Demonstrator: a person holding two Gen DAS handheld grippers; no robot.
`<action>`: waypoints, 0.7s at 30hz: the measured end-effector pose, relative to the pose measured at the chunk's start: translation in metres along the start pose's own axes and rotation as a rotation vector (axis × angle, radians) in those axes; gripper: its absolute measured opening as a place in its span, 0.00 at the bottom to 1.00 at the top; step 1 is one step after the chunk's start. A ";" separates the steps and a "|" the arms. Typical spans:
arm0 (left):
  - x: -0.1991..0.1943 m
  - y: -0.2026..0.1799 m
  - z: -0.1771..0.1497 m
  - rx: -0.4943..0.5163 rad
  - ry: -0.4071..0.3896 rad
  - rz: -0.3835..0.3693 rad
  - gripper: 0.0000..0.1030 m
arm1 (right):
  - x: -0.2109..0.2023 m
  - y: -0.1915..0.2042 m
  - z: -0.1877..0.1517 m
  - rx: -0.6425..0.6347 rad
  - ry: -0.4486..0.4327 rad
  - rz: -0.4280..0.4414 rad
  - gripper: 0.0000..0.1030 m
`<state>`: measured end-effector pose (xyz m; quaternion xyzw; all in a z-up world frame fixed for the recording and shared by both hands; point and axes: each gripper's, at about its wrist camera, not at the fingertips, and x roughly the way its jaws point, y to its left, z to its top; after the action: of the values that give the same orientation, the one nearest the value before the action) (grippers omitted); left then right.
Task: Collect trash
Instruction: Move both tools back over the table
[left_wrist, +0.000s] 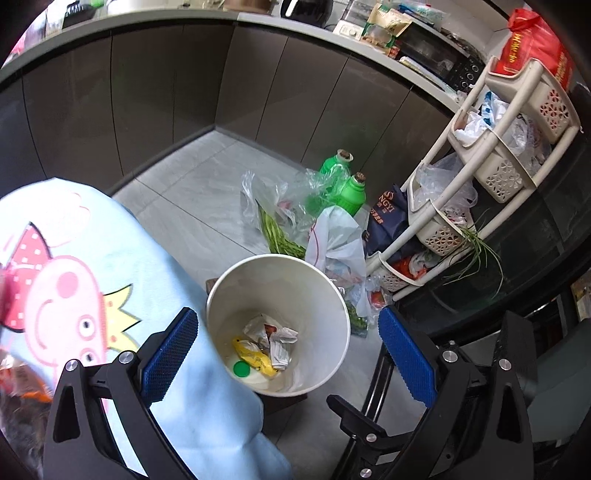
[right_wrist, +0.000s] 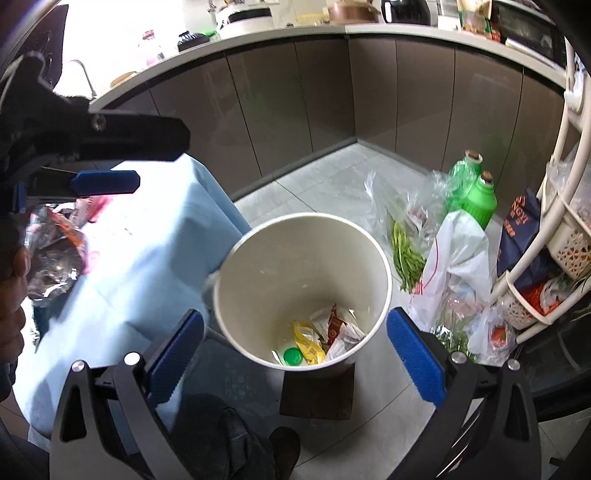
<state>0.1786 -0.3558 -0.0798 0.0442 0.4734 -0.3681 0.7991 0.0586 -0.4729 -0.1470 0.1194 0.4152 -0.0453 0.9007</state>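
Both the left gripper (left_wrist: 288, 354) and right gripper (right_wrist: 295, 354) hang spread and empty over the white bin (right_wrist: 384, 273) holding crumpled wrappers (right_wrist: 340, 332) — a careless swing could tip it off its small stand (right_wrist: 317, 398).

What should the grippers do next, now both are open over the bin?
Probably swing the left gripper back to the crumpled foil wrapper on the blue tablecloth. Both it and the right gripper are empty, the white bin already holds scraps, and that wrapper remains.
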 end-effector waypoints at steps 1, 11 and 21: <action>-0.006 -0.002 -0.002 0.007 -0.008 0.008 0.92 | -0.007 0.005 0.001 -0.009 -0.009 0.003 0.97; -0.088 0.008 -0.025 -0.028 -0.129 0.028 0.92 | -0.053 0.055 -0.004 -0.083 -0.064 0.045 0.97; -0.160 0.052 -0.070 -0.146 -0.175 0.170 0.92 | -0.068 0.126 0.005 -0.174 -0.092 0.114 0.97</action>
<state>0.1158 -0.2015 -0.0059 -0.0063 0.4220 -0.2661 0.8666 0.0402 -0.3533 -0.0698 0.0619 0.3684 0.0369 0.9269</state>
